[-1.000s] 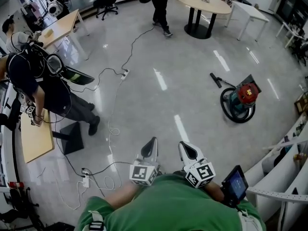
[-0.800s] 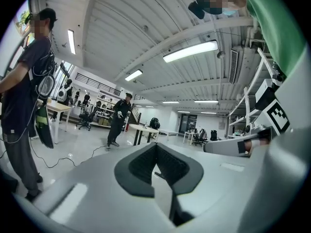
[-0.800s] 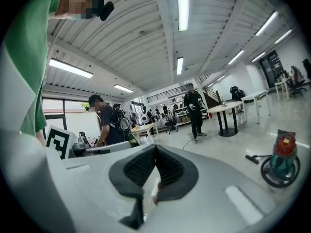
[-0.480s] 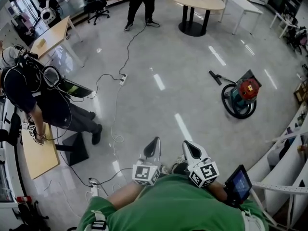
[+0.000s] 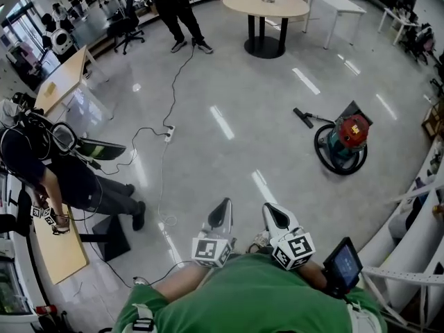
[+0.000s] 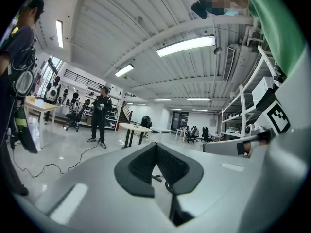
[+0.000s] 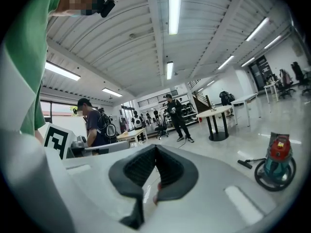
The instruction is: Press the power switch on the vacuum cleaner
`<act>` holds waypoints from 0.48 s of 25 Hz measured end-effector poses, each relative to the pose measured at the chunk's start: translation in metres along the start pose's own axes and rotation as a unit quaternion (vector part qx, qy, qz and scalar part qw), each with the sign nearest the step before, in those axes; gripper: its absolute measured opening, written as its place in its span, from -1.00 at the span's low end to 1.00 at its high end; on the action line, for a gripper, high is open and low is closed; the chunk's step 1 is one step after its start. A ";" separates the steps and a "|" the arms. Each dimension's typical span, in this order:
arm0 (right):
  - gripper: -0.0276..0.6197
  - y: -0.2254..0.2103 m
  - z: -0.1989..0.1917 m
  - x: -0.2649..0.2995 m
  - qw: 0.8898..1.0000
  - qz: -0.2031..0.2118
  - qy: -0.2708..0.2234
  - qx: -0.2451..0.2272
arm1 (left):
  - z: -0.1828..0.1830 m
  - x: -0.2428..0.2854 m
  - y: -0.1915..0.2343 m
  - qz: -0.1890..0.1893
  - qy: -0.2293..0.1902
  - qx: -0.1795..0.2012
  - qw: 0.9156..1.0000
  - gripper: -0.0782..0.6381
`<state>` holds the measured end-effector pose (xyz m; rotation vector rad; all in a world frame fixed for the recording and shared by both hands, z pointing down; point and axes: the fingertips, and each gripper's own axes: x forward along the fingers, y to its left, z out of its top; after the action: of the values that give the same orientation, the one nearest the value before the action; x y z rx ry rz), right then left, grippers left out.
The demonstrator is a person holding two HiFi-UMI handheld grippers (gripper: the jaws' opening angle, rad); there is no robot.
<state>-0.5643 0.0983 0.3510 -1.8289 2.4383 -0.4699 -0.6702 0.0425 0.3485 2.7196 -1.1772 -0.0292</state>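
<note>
The vacuum cleaner (image 5: 345,143), a teal drum with a red top and a black hose coiled round it, stands on the grey floor at the right, its nozzle (image 5: 302,117) lying to its left. It also shows low at the right of the right gripper view as the vacuum cleaner (image 7: 277,164). My left gripper (image 5: 220,214) and right gripper (image 5: 272,216) are held side by side close to my chest, far short of the vacuum. In their own views the left gripper (image 6: 156,147) and right gripper (image 7: 155,149) have pads together, holding nothing.
A cable with a power strip (image 5: 168,132) runs across the floor ahead to the left. A person (image 5: 48,168) bends at a wooden desk (image 5: 61,248) at the left. A round table (image 5: 267,4) and another person (image 5: 173,2) are far ahead. White shelving (image 5: 409,255) lines the right.
The whole view has shifted: the tables and cable now sit further left and the person at the desk lower in the picture. Both grippers keep the same place before my chest.
</note>
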 end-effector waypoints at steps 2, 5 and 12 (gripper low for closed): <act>-0.91 -0.016 0.004 0.002 1.000 -0.012 -0.008 0.002 | 0.001 0.020 -0.006 -0.013 -0.001 0.003 1.000 -0.76; -0.91 -0.035 0.005 0.001 0.999 -0.034 -0.018 0.004 | -0.001 0.040 -0.014 -0.036 -0.002 0.005 0.999 -0.76; -0.91 -0.109 0.026 -0.016 0.993 -0.106 -0.043 0.014 | -0.006 0.114 -0.066 -0.108 0.012 0.011 0.994 -0.76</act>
<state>-0.4521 0.0805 0.3537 -2.0603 2.1826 -0.4257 -0.5434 0.0051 0.3487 2.8448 -0.8765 -0.0117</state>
